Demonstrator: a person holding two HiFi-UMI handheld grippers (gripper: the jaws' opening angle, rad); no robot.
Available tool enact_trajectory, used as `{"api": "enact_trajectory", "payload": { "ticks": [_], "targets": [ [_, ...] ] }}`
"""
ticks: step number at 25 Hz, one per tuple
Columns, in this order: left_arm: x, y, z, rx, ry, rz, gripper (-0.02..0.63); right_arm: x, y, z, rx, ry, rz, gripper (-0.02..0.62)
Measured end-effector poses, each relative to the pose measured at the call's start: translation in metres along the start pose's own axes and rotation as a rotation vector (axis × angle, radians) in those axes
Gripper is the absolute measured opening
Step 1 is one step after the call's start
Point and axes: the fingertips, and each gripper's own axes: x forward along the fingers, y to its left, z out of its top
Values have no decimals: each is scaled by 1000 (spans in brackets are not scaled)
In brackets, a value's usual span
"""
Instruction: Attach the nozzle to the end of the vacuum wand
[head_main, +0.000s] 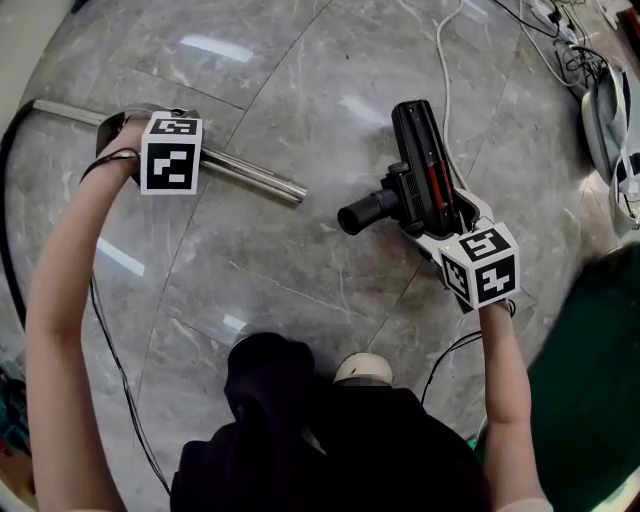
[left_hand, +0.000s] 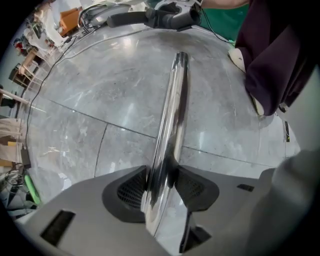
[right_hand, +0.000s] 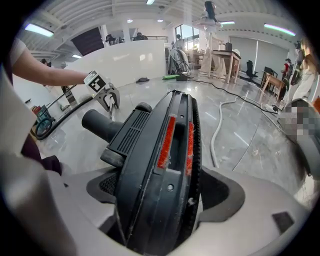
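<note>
Left gripper view, left tool (left_hand: 161, 189) clamped on chrome wand (left_hand: 172, 110), right tool (right_hand: 162, 192) gripping black nozzle (right_hand: 150, 145).

Glossy chrome metal wand (left_hand: 170, 125), matt black plastic nozzle (right_hand: 155, 170), polished stone floor (head_main: 300, 280).

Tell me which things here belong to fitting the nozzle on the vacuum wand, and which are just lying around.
Job in hand:
vacuum wand, held in the left gripper
nozzle, held in the right gripper

Lying about:
white cable on the floor
tangle of cables at the far edge
grey bag beside it
</note>
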Motion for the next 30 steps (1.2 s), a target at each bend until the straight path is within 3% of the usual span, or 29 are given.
{"api": "enact_trajectory", "payload": {
  "ticks": [6,15,20,30],
  "targets": [
    [-2,-4,4,43,25,32,169,-12,-4,-6,47,-19,-57,474],
    [-49,5,63,43,-137,150,169,-37,-29,-35,214,-41,-233,474],
    [-84,12,84,69,-191,204,167,-44,-38,-50,196,-11,-313,474],
    [-113,18,112,83,-244,302,166,-47,-40,-52,385,-56,-305,474]
  ]
}}
